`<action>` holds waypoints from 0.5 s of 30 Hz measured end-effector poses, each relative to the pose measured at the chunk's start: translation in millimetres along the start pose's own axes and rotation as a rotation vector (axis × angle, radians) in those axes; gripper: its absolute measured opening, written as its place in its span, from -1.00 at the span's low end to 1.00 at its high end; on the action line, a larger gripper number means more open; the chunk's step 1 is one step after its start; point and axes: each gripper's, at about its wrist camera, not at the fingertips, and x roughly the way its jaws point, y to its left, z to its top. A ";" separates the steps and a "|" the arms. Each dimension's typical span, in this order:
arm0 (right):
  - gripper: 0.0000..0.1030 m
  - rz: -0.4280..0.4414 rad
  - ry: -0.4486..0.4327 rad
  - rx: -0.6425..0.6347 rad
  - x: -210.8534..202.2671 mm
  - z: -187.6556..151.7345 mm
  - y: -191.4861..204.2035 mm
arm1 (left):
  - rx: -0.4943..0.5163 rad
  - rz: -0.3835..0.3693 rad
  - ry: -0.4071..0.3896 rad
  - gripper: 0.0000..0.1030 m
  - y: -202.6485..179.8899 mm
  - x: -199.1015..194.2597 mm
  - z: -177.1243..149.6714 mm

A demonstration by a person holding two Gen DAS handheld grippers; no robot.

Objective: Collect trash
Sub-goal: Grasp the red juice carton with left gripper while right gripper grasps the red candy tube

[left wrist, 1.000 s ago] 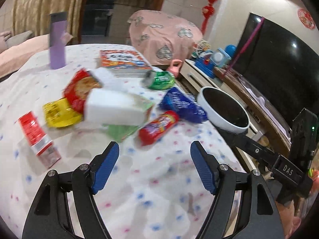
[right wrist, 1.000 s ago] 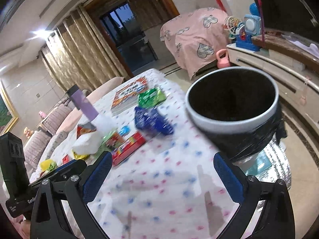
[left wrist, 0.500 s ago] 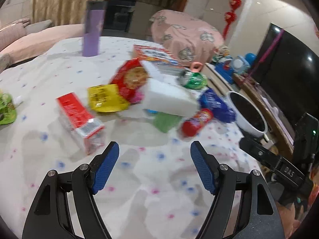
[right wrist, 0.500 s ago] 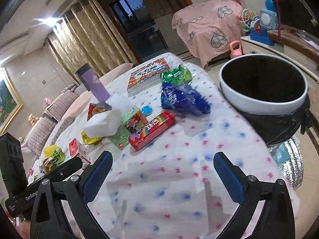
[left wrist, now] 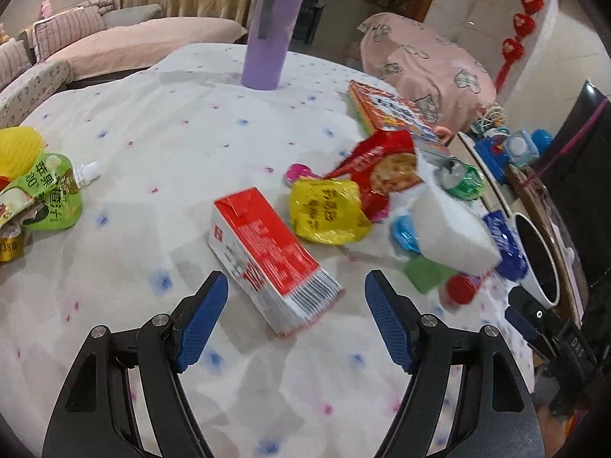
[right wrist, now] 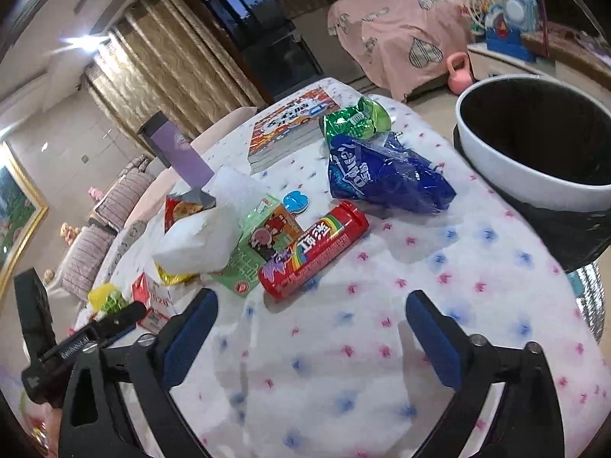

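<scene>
My left gripper (left wrist: 294,313) is open and empty, hovering just in front of a red and white drink carton (left wrist: 267,252) that lies flat on the spotted tablecloth. Beyond it lie a yellow wrapper (left wrist: 324,210) and a red snack bag (left wrist: 382,168). My right gripper (right wrist: 309,328) is open and empty above the cloth, just short of a red candy tube (right wrist: 317,246). A blue bag (right wrist: 382,175), a green wrapper (right wrist: 355,118) and a white tissue pack (right wrist: 202,236) lie behind the tube. The white trash bin (right wrist: 508,168) with a black liner stands at the table's right edge.
A purple tumbler (left wrist: 271,34) stands at the far side of the table and a book (right wrist: 290,122) lies near it. A green juice pouch (left wrist: 49,198) and a yellow object (left wrist: 19,149) lie at the left. A pink-covered chair (right wrist: 397,26) and a TV cabinet stand beyond the table.
My left gripper has swung left from the candy tube and bin towards the red carton. My right gripper has turned left from the bin towards the trash pile. Both stay open.
</scene>
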 end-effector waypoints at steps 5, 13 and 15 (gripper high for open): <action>0.56 -0.011 0.049 0.077 27.3 12.2 -6.1 | 0.003 0.012 0.029 0.47 5.8 19.2 8.6; 0.16 -0.122 0.048 -0.013 54.9 20.6 11.6 | 0.090 -0.043 0.006 -0.13 -5.8 14.6 1.6; 0.02 -0.123 0.047 -0.047 57.6 19.0 16.3 | 0.116 -0.044 0.000 -0.22 -9.8 11.9 -0.7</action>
